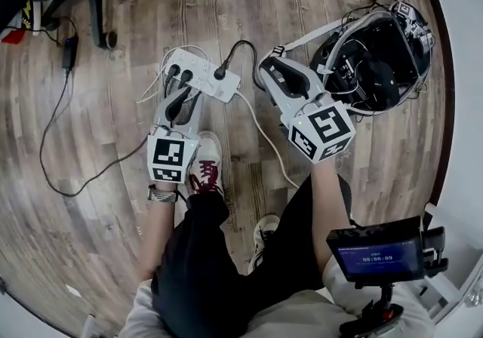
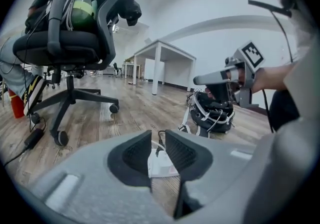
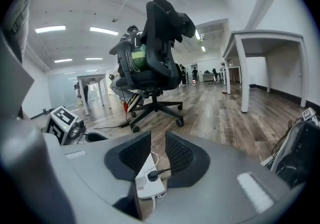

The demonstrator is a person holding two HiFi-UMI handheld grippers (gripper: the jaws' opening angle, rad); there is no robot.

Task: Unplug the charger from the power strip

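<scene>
A white power strip lies on the wood floor. Two black plugs sit at its left end and one black plug with a black cable at its right end. My left gripper hovers just short of the strip's left end, jaws open and empty; the strip shows beyond the gap. My right gripper stands open to the right of the strip, not touching it. Between its jaws I see the strip's end and the black plug.
A black adapter brick with a thin cable lies at far left. An office chair base stands at top left. A black headset bundle with straps lies right of the right gripper. The person's shoe is just below the strip.
</scene>
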